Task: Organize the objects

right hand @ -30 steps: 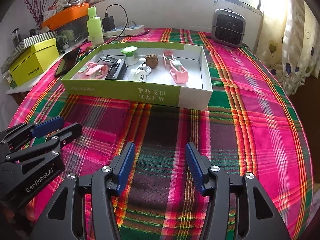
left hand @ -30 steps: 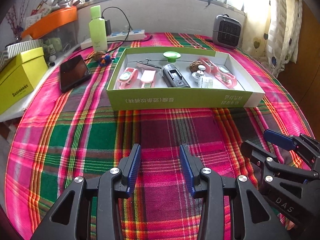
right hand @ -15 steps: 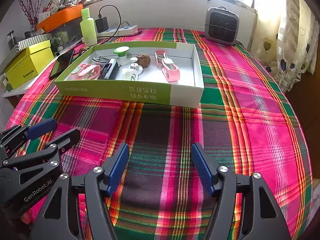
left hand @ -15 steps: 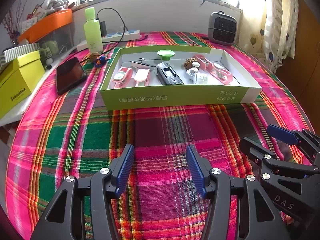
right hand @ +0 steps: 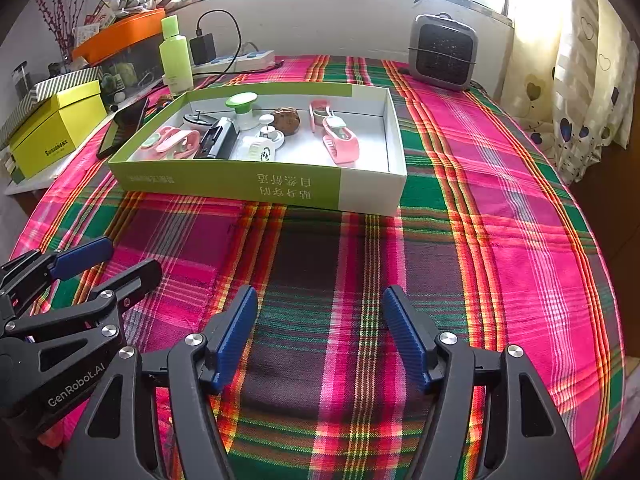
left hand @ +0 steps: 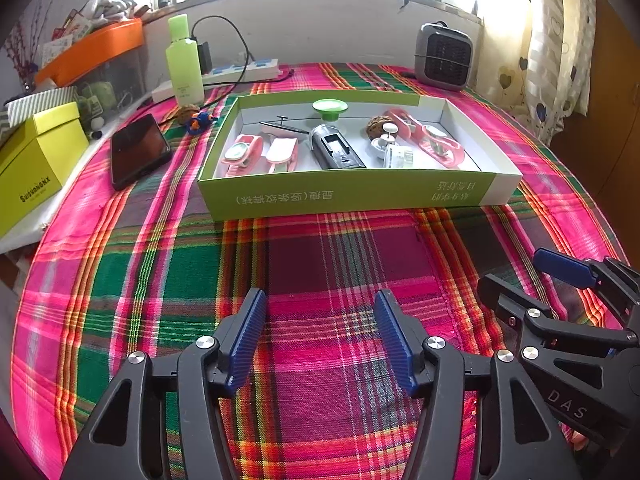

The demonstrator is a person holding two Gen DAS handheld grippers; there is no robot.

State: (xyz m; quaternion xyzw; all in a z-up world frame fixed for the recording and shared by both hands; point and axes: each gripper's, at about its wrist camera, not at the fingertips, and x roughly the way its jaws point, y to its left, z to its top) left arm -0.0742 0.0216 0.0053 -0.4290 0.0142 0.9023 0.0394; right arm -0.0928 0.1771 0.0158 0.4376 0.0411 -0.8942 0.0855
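Both grippers, left gripper (left hand: 320, 336) and right gripper (right hand: 320, 336), have spread wider, empty; the box (left hand: 352, 194) is light cardboard, so pinch its near wall.

Both wrist views face the box (left hand: 352, 196) from nearby.

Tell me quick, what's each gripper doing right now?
Left gripper: open, holding nothing, above the tablecloth.
Right gripper: open, holding nothing.

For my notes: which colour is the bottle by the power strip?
Light green bottle; right wrist view shows it best.
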